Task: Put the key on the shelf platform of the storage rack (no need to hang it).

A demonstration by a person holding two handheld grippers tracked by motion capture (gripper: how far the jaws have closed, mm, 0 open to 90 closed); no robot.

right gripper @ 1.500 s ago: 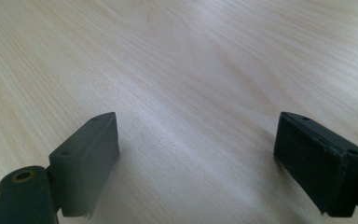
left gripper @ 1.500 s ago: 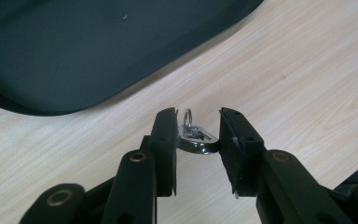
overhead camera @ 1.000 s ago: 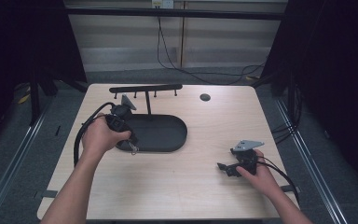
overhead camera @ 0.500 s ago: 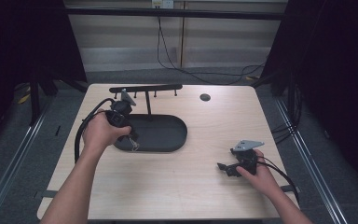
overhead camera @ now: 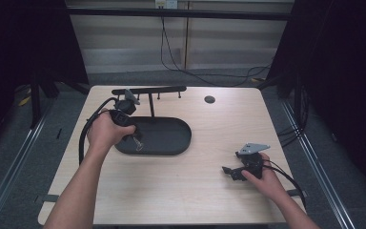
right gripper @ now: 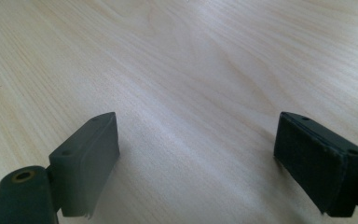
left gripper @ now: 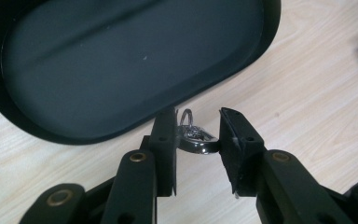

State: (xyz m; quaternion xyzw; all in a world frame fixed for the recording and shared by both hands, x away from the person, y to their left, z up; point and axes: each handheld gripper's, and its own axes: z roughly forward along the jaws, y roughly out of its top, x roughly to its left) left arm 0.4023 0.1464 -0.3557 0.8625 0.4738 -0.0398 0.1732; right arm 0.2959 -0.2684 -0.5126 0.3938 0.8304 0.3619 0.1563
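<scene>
Tray [overhead camera: 169, 138], black and oval, lies left of centre in the high view on the bench [overhead camera: 195, 191]. At its lower left edge the left tool [left gripper: 196, 133] is clamped on a small metal clasp [left gripper: 195, 137]. At lower right, the right tool [right gripper: 196, 158] rests on bare wood, jaws wide apart.

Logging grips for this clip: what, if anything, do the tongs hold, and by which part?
The left tongs pinch a small metal clasp across its body, ring end outward. The right tongs hold nothing.
</scene>
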